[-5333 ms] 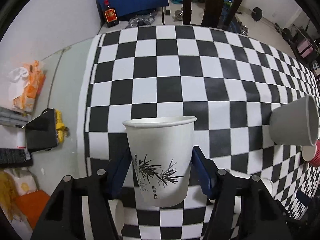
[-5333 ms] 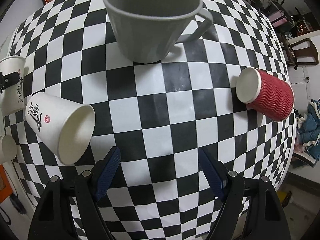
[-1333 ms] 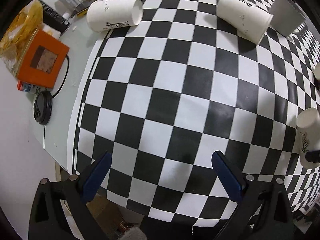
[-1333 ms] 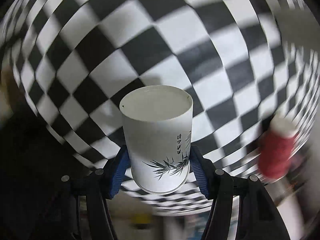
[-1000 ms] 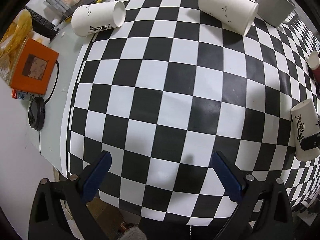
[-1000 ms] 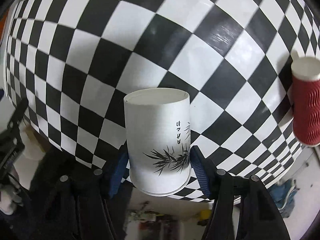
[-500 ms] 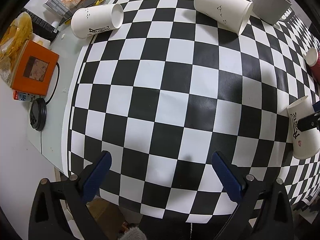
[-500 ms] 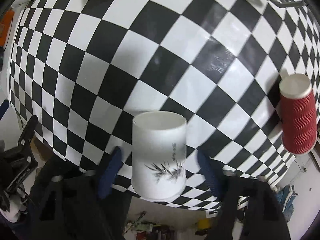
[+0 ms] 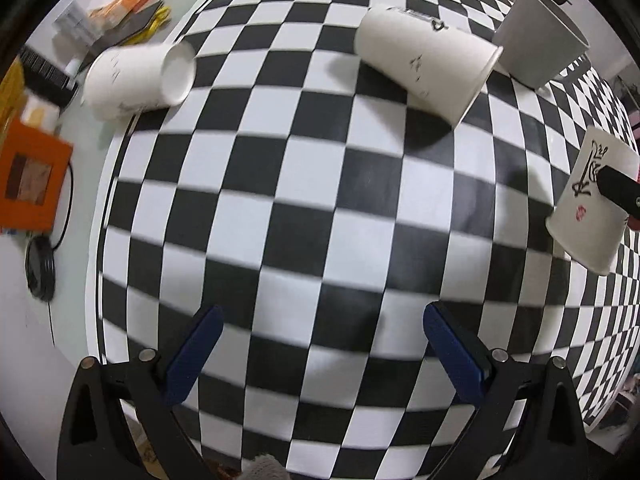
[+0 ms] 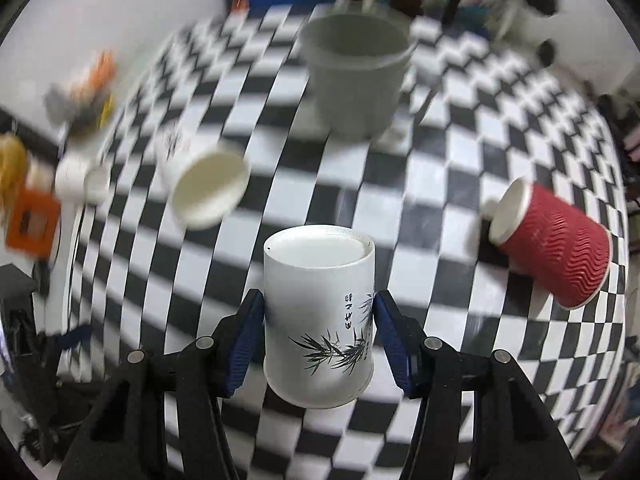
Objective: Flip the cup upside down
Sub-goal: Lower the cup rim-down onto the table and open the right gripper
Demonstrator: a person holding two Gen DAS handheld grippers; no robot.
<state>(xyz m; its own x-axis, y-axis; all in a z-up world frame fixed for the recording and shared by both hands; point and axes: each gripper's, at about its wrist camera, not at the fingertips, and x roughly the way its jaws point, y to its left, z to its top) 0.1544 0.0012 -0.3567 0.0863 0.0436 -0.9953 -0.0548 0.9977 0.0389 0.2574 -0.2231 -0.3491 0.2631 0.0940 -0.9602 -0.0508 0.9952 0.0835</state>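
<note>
1. The right tongs (image 10: 319,312) are gripping the bamboo-print paper cup (image 10: 319,320), one blue pad (image 10: 248,332) pressed to each side, bottom end facing up and wide rim down.
2. That cup is sitting near the front of the checkered tabletop (image 10: 460,184); whether its rim is touching the cloth, I cannot tell.
3. The left tongs (image 9: 318,356) are spread wide and holding nothing, hovering over bare squares.
4. From the left view, the same cup (image 9: 592,208) is showing at the far right with a dark finger across it.
5. A red ribbed cup (image 10: 556,240) is lying on its side to the right.
6. A grey mug (image 10: 356,76) is standing upright at the back.
7. A white paper cup (image 10: 204,180) is lying tipped over to the left, and another white cup (image 9: 138,78) is lying at the cloth's left edge.
</note>
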